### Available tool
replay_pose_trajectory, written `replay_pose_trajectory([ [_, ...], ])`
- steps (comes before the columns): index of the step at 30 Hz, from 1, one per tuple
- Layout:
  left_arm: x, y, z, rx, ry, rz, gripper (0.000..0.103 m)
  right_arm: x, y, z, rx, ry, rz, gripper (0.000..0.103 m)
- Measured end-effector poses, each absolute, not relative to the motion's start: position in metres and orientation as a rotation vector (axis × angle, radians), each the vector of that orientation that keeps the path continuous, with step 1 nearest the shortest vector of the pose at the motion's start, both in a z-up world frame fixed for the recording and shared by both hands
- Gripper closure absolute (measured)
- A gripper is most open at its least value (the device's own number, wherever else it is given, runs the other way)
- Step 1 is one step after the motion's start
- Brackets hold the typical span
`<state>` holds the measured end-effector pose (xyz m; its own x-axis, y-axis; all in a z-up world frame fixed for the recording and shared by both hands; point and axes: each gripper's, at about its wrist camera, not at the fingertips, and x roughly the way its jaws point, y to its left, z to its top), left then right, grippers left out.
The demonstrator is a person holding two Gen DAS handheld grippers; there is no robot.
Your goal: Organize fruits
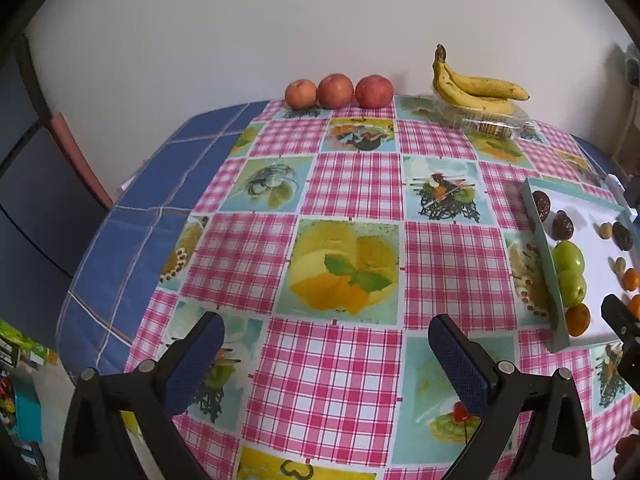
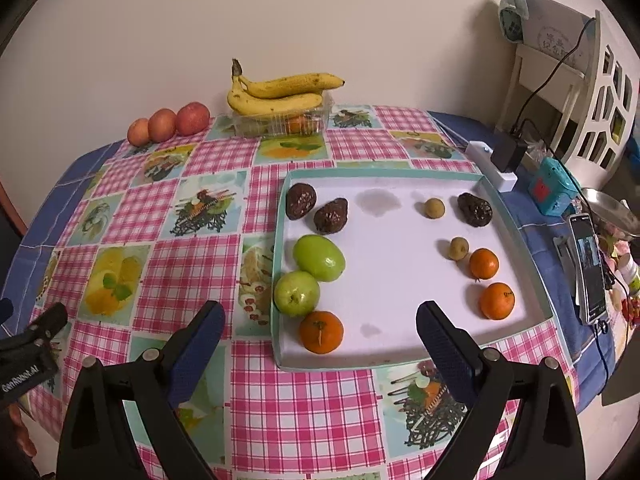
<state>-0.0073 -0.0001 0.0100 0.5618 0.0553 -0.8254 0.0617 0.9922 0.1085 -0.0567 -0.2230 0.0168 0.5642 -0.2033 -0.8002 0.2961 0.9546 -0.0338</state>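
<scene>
Both tools spread, empty; phone (image 2: pixel 588 268), probably, only in right view.

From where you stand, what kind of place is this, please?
Probably a home dining or kitchen corner. A table against a plain wall wears a checked tablecloth printed with food pictures, bananas sit on a clear container, and a phone charges beside a white chair.

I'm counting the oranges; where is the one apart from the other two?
In the right wrist view, that orange lies at the tray's near left corner, just in front of a green fruit.
</scene>
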Motion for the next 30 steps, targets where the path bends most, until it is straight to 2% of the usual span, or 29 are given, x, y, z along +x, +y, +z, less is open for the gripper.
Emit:
replay_pose_trajectory([
  [8, -0.001, 0.004, -0.003, 0.109, 1.053, -0.008, 0.0, -0.051, -0.22, 0.007, 0.086, 0.987, -0.29, 0.006],
  [30, -0.001, 0.001, -0.004, 0.128, 1.06, -0.017, 0.0, -0.047, -0.213, 0.0, 0.05, 1.023, -0.278, 0.006],
])
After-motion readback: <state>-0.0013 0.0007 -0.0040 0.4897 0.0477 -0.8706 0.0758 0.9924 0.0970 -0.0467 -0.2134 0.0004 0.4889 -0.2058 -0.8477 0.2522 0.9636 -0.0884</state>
